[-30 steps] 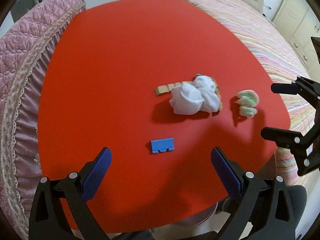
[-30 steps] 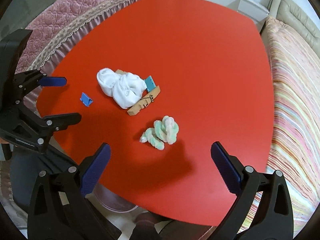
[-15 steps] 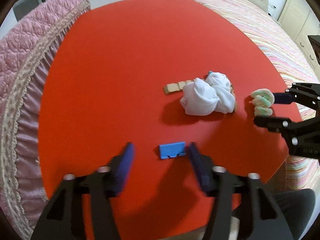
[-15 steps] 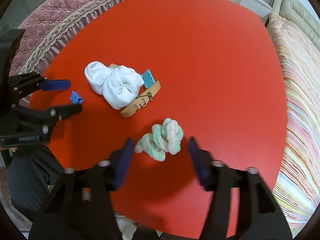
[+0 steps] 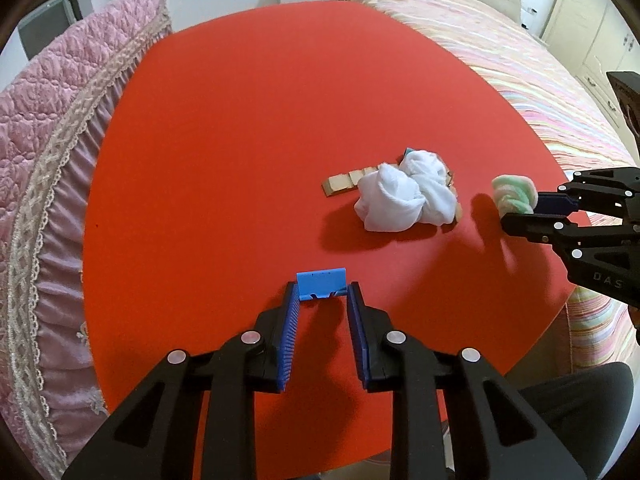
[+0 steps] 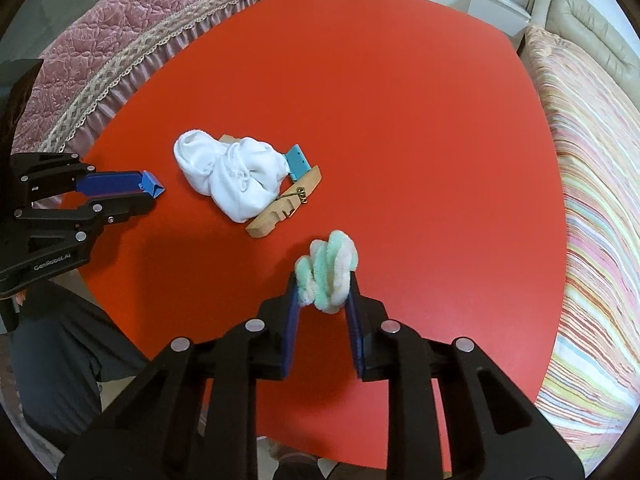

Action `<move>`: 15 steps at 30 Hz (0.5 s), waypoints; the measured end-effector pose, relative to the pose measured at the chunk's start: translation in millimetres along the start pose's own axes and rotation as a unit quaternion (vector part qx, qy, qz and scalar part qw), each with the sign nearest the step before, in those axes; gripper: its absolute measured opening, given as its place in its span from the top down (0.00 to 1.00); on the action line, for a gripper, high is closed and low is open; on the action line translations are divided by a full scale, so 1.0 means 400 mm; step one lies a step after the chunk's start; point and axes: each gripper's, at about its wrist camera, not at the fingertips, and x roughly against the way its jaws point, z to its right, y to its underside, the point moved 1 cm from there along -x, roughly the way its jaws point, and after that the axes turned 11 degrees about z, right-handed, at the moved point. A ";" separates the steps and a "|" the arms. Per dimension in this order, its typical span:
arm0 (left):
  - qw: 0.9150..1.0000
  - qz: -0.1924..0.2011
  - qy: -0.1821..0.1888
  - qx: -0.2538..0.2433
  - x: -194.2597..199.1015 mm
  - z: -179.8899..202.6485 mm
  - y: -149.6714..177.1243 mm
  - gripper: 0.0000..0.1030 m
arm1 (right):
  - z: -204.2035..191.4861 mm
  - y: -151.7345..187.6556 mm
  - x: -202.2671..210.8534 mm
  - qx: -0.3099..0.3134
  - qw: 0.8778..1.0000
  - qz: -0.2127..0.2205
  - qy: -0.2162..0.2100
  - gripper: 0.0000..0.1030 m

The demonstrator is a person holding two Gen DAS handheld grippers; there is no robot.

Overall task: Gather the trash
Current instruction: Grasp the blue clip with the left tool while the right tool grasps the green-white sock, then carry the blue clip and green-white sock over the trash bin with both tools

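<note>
Red fills most of both views: a rounded red counter (image 5: 240,140) with a pink quilted bedspread (image 5: 48,128) at the left of the left wrist frame and a striped bed (image 6: 592,208) down the right of the right wrist frame. Low in the centre of my left wrist view, my left gripper (image 5: 322,294) has just been closing its jaws, and the pads now press both ends of a small blue plastic piece (image 5: 321,285) that sits on the counter. In the right wrist view, my right gripper (image 6: 325,286) has likewise just been closing, and its jaws now squeeze a fluffy green-and-white twist (image 6: 327,270) just below the middle of the frame. Between the two, near the centre of the counter, a crumpled white cloth (image 6: 232,176) lies over a wooden clothespin (image 6: 286,208), with a teal piece (image 6: 298,160) touching the cloth's right side. Dark-clothed legs (image 6: 60,344) show at that view's lower left.
</note>
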 end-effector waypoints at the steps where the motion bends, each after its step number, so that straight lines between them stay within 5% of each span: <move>1: 1.000 0.002 0.002 -0.001 0.006 0.002 -0.001 0.76 | -0.001 0.001 0.004 0.000 1.000 0.001 0.001 0.79; 15: 0.999 0.038 0.010 -0.025 0.106 0.019 -0.004 0.76 | -0.027 -0.002 0.119 -0.018 0.999 0.040 0.009 0.79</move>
